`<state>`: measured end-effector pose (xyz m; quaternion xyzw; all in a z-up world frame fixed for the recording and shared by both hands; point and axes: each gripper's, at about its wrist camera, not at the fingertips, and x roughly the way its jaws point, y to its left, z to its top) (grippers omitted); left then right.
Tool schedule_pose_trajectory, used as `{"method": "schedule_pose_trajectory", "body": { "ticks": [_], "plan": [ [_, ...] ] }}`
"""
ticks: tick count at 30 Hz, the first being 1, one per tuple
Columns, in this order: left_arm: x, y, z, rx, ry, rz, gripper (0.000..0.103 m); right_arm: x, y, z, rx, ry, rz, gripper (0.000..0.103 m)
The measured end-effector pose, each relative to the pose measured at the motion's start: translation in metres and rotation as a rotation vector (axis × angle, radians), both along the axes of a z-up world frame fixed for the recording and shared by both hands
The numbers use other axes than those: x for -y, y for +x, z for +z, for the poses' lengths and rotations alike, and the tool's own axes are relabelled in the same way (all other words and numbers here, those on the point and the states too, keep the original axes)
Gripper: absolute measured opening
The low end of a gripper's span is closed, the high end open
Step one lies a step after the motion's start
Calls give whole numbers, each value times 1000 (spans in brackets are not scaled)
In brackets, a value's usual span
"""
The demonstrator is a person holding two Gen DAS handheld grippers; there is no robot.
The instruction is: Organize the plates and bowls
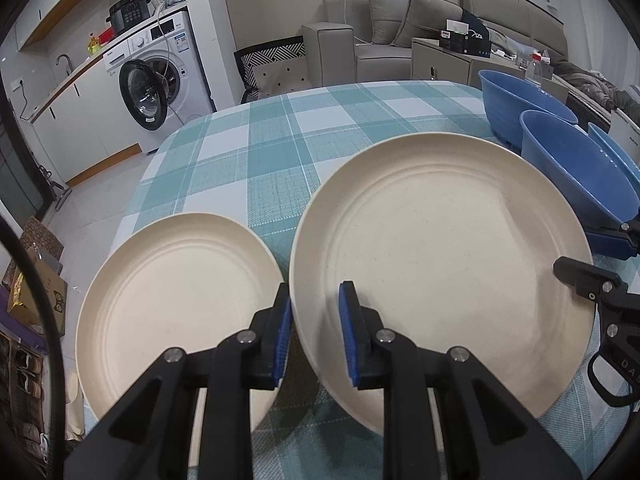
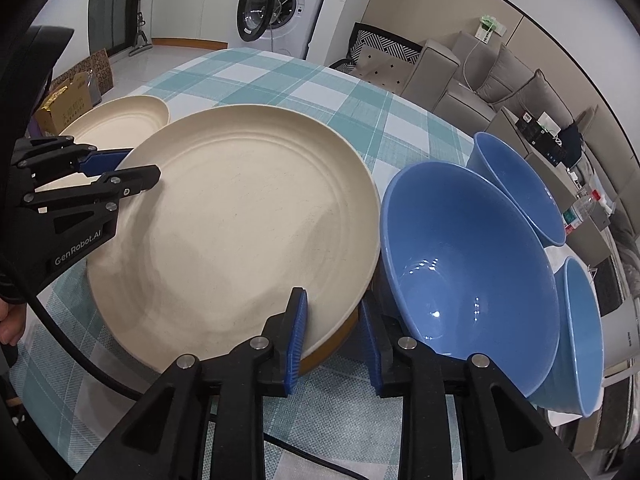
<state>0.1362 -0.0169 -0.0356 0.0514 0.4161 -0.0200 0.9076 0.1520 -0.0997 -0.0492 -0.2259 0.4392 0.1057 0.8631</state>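
Note:
A large cream plate lies on the checked tablecloth; it also shows in the right wrist view. My left gripper straddles its near left rim, jaws open with gaps either side. My right gripper straddles its near right rim, also open; its fingers show at the plate's right edge. A smaller cream plate lies to the left, seen too in the right wrist view. Three blue bowls stand tilted to the right of the large plate.
The table has a teal and white checked cloth; its left edge drops to the floor. A washing machine and a grey sofa stand beyond. Cardboard boxes sit on the floor at the left.

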Motion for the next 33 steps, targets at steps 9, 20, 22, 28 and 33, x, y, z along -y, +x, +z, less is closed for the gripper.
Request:
{"method": "schedule_pose_trajectory", "body": {
  "ticks": [9,20,22,28,33],
  "plan": [
    [3,-1,-1,4,5,0,21,1,0,0,-3,0,6,27],
    [-4,-7,-2,-19,-90,-23,27,-3,-4,-9,-14,-17,26,33],
    [-5,-10,-3,-18,-91,-24,27,-4,-5,-9,-9,-23,29,34],
    [-8,-22,7,16,-106,-36,47,-1,-8,-2,-1,24,41,47],
    [-11,-35,27,65,-104,-44,51,0,-16,12,9,124,75,63]
  ]
}}
